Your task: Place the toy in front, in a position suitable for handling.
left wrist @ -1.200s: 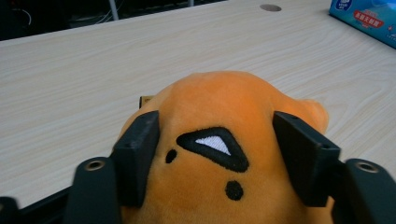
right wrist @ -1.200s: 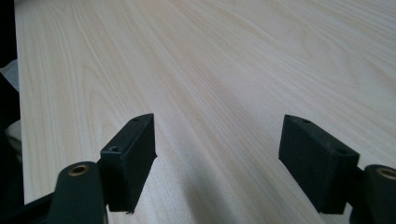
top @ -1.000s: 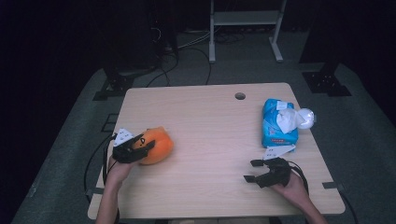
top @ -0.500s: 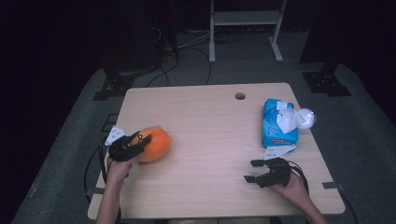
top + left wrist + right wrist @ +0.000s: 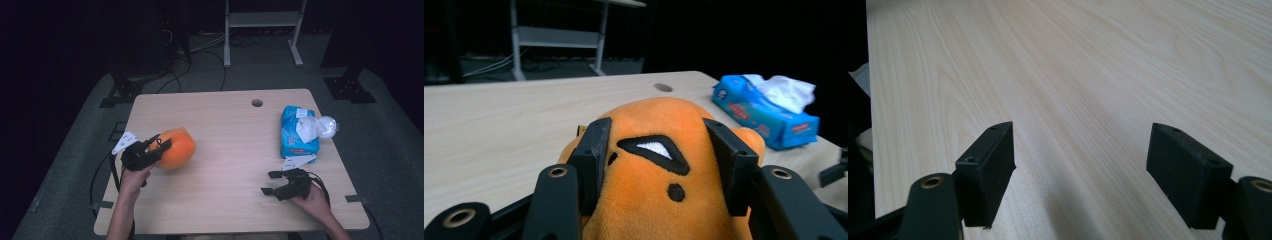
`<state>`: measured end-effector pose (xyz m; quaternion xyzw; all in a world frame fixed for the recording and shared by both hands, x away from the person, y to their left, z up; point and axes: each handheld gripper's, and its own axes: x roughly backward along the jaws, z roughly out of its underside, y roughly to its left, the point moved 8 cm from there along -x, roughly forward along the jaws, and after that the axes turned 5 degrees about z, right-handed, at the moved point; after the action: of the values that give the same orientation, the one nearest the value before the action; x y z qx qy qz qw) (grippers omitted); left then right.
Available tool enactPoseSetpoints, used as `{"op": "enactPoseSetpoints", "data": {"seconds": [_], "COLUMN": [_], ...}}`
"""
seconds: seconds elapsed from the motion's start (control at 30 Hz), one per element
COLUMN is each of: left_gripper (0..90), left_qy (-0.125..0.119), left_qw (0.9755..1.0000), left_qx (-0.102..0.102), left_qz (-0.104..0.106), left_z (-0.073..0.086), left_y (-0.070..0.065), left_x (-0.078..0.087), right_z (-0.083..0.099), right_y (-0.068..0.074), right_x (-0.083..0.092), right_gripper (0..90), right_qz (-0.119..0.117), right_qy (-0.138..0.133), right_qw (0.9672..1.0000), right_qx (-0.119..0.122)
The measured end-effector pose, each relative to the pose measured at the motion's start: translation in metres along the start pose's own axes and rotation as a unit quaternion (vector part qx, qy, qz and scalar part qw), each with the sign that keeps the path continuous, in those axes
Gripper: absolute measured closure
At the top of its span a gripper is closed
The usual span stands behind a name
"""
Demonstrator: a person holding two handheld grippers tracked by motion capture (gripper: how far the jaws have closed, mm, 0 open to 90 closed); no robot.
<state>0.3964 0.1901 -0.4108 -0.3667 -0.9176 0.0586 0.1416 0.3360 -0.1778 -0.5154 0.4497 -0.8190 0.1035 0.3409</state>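
Left gripper (image 5: 159,146) fingers clench the orange plush toy (image 5: 176,148) near the table (image 5: 225,200) edge; right gripper (image 5: 270,183) released.

Light fell from above on the pale table (image 5: 230,125) while the surrounding floor stayed nearly black. The high view was soft and grainy. Near the lens, the tongs blurred slightly; shadows were faint.

My high view looks down on the pale wooden table (image 5: 230,195); my gripper views skim it closely, the left sharing the blue tissue pack (image 5: 760,111) at right.
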Motion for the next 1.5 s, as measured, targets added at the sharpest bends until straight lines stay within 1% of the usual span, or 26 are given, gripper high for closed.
{"op": "enactPoseSetpoints", "data": {"seconds": [0.07,0.13,0.23,0.27,0.3,0.33,0.37,0.4,0.43,0.47,0.5,0.53,0.57,0.63,0.73,0.87,0.9,1.07,1.2,1.27,1.33,1.37,1.4,1.43,1.47,1.5], "left_gripper": [49.9,50.1,50.5,50.9,51.0,51.0,51.4,51.4,51.3,51.4,51.4,51.3,51.4,51.3,51.3,51.3,51.2,50.8,50.0,49.4,48.6,46.9,46.9,46.1,45.0,44.4], "left_qy": [0.000,-0.001,0.007,0.017,0.017,0.021,0.025,0.025,0.031,0.031,0.034,0.040,0.043,0.045,0.060,0.071,0.075,0.083,0.105,0.102,0.103,0.105,0.108,0.110,0.110,0.112], "left_qw": [0.9999,0.9996,0.9987,0.9976,0.9976,0.9969,0.9955,0.9955,0.9941,0.9941,0.9934,0.9919,0.9911,0.9906,0.9881,0.9857,0.9844,0.9827,0.9784,0.9787,0.9783,0.9780,0.9772,0.9764,0.9759,0.9754], "left_qx": [-0.008,-0.008,-0.013,-0.020,-0.020,-0.024,-0.024,-0.024,-0.025,-0.025,-0.025,-0.030,-0.031,-0.032,-0.041,-0.043,-0.043,-0.044,-0.048,-0.048,-0.054,-0.056,-0.061,-0.066,-0.069,-0.070], "left_qz": [0.013,0.027,0.050,0.065,0.065,0.072,0.088,0.088,0.101,0.101,0.106,0.117,0.122,0.126,0.136,0.147,0.153,0.160,0.171,0.172,0.171,0.172,0.173,0.174,0.175,0.177], "left_z": [-0.003,-0.004,-0.001,0.003,0.003,0.004,0.007,0.007,0.011,0.011,0.013,0.016,0.017,0.018,0.024,0.030,0.033,0.043,0.062,0.063,0.065,0.067,0.069,0.071,0.072,0.074], "left_y": [-0.010,-0.020,-0.036,-0.047,-0.047,-0.053,-0.064,-0.064,-0.074,-0.074,-0.079,-0.087,-0.092,-0.095,-0.106,-0.115,-0.120,-0.127,-0.133,-0.135,-0.136,-0.136,-0.137,-0.137,-0.138,-0.139], "left_x": [-0.004,-0.009,-0.020,-0.028,-0.028,-0.031,-0.039,-0.039,-0.047,-0.047,-0.051,-0.058,-0.061,-0.064,-0.076,-0.090,-0.097,-0.104,-0.109,-0.108,-0.107,-0.106,-0.105,-0.104,-0.104,-0.104], "right_z": [0.000,-0.001,0.000,0.000,0.000,0.000,0.000,0.000,0.000,0.000,0.000,0.000,0.000,0.000,0.000,0.002,0.002,0.001,0.000,-0.002,-0.006,-0.011,-0.011,-0.013,-0.018,-0.021], "right_y": [0.001,0.001,0.001,0.001,0.001,0.001,0.002,0.002,0.001,0.001,0.001,0.001,0.001,0.001,0.000,-0.008,-0.011,-0.019,-0.028,-0.032,-0.036,-0.042,-0.042,-0.045,-0.053,-0.057], "right_x": [0.001,0.001,0.000,-0.001,-0.001,-0.001,0.000,0.000,0.000,0.000,-0.001,-0.001,0.000,0.000,0.001,0.005,0.008,0.017,0.026,0.032,0.040,0.049,0.049,0.053,0.061,0.065], "right_gripper": [26.1,26.1,26.1,26.1,26.1,26.1,26.1,26.1,26.1,26.1,26.1,26.1,26.1,26.1,26.1,26.1,26.1,26.4,26.4,26.4,26.4,26.4,26.4,26.4,26.4,26.4], "right_qz": [0.001,0.000,0.000,0.000,0.000,0.000,0.001,0.001,0.000,0.000,-0.001,-0.001,0.000,0.001,0.005,0.011,0.016,0.028,0.045,0.062,0.079,0.093,0.093,0.101,0.116,0.123], "right_qy": [0.000,-0.003,0.000,0.002,0.002,0.003,0.001,0.001,0.001,0.001,0.001,0.002,0.002,0.002,0.000,-0.002,-0.007,-0.022,-0.030,-0.040,-0.052,-0.067,-0.067,-0.073,-0.088,-0.094], "right_qw": [1.0000,1.0000,1.0000,1.0000,1.0000,1.0000,1.0000,1.0000,1.0000,1.0000,1.0000,1.0000,1.0000,1.0000,1.0000,0.9998,0.9997,0.9990,0.9980,0.9969,0.9953,0.9932,0.9932,0.9920,0.9891,0.9877], "right_qx": [0.001,0.000,-0.001,0.000,0.000,0.001,0.004,0.004,0.002,0.002,0.000,-0.001,0.000,0.000,-0.005,-0.013,-0.016,-0.030,-0.032,-0.026,-0.021,-0.021,-0.021,-0.019,-0.020,-0.021]}}
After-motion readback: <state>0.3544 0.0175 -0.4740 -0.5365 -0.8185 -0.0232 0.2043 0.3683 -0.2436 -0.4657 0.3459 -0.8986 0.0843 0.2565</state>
